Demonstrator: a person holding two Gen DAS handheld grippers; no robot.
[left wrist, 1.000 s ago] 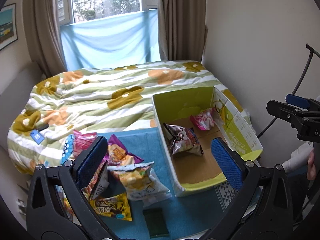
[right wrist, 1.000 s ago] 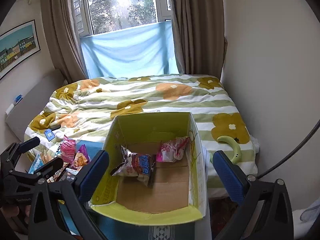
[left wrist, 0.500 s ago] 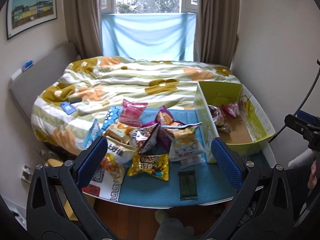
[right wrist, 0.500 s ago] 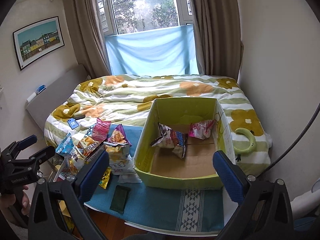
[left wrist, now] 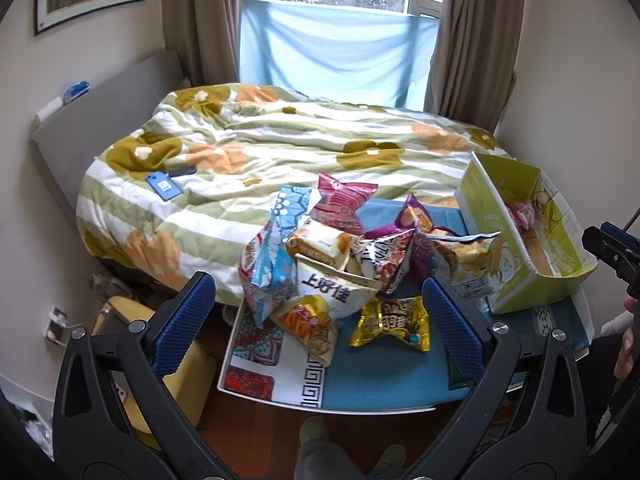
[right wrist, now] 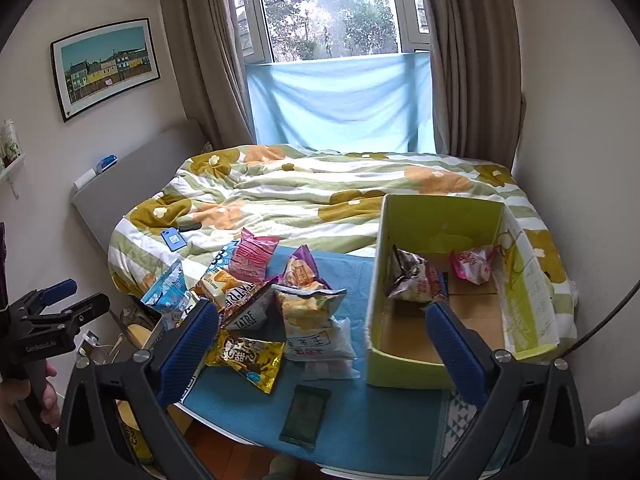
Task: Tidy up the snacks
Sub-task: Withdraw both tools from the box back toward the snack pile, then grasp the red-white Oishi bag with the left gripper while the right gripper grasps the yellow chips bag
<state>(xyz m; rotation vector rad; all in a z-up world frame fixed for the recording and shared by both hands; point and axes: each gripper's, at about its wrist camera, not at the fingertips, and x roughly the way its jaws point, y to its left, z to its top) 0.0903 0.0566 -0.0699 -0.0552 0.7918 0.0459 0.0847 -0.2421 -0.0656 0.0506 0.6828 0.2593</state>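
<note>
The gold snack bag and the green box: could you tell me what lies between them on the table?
In the right wrist view, a yellow-and-white chip bag lies between the gold snack bag and the green box, on the blue cloth.

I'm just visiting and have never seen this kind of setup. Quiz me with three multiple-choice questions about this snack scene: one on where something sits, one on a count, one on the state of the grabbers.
1. Where does the flat dark green packet lie?
A. Inside the box
B. On the blue cloth near the table's front edge
C. On the bed

2. How many snack bags lie inside the green cardboard box?
A. None
B. Two
C. Five

3. What state are the left gripper and right gripper in?
A. Both open, holding nothing
B. Both shut on bags
C. One shut on the box

Answers:
1. B: it lies alone on the cloth, in front of the snack pile.
2. B: a dark silvery bag and a pink bag sit on the box floor.
3. A: each pair of blue pads stands wide apart with nothing between.
</note>
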